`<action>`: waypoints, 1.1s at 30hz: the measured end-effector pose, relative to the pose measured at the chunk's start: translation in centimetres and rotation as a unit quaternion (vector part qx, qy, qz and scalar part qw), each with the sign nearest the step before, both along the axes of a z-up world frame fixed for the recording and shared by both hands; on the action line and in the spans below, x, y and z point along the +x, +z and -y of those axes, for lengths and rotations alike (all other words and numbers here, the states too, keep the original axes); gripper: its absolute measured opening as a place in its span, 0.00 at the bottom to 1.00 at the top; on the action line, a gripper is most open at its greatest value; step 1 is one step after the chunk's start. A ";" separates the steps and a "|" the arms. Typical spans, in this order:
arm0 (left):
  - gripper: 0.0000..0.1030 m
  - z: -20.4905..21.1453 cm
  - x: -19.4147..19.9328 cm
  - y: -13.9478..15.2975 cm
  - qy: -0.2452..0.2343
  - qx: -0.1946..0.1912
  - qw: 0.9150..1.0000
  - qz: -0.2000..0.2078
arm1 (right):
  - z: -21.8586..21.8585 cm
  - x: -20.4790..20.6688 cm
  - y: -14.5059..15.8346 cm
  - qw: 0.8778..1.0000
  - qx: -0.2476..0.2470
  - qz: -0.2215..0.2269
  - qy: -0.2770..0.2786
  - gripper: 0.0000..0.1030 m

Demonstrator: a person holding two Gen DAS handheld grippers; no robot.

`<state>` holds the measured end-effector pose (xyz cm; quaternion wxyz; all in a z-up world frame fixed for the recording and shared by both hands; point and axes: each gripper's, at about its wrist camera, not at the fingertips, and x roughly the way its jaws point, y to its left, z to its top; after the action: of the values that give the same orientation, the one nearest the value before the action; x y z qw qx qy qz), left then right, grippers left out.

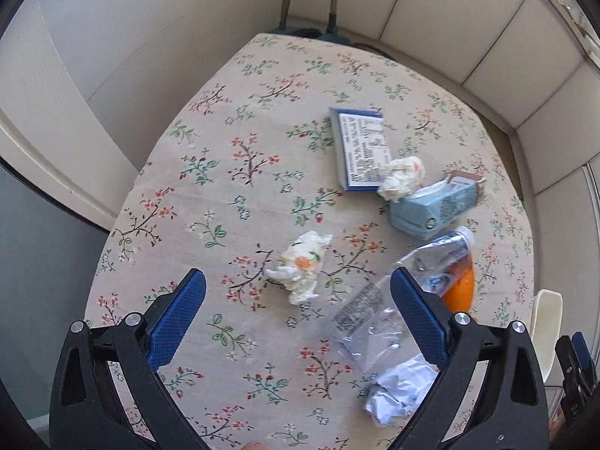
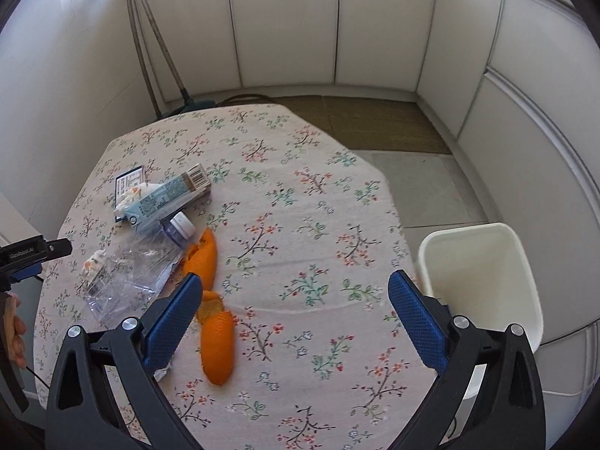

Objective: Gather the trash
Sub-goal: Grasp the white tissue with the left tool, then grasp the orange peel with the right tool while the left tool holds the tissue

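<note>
Trash lying scattered toward tabletop's right side. Left gripper [image 1: 298, 281] hovering wide open, empty, over crumpled napkin [image 1: 300, 268]. Right gripper [image 2: 294, 285] gaping wide, holding nothing, above orange peel [image 2: 215, 345]; white bin [image 2: 483, 285] standing beside tabletop's right edge.

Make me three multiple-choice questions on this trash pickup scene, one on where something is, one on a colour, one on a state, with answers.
1. Where is the white bin?
A. on the table
B. beside the table's right edge
C. under the milk carton

2. What colour is the peel on the tablecloth?
A. orange
B. green
C. purple

3. How is the right gripper?
A. shut on the peel
B. shut on a tissue
C. open, holding nothing

Answers: 1 B, the bin stands off the cloth, past the table's edge. 2 A, both peel pieces are bright orange. 3 C, its jaws stand wide apart over bare cloth.
</note>
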<state>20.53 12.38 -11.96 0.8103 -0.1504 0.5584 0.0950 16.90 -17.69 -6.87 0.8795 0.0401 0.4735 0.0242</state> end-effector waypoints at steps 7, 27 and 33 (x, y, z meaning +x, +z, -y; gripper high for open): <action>0.68 -1.6 2.1 -4.0 0.002 -0.034 0.998 -0.059 | -1.8 2.2 -2.7 0.996 0.057 -0.070 0.025 0.93; 0.30 0.2 1.0 -0.6 -0.041 -0.087 0.995 0.007 | -4.3 7.1 -8.0 0.982 0.107 -0.145 0.060 0.93; 0.31 0.4 -1.5 4.5 -0.063 -0.110 0.989 0.075 | -6.2 7.7 -9.3 0.978 0.097 -0.161 0.086 0.87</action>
<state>19.05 12.02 -7.44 0.8331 -0.2099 0.5110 -0.0292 24.55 -11.53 -16.20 0.7784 0.0877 0.6059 0.1391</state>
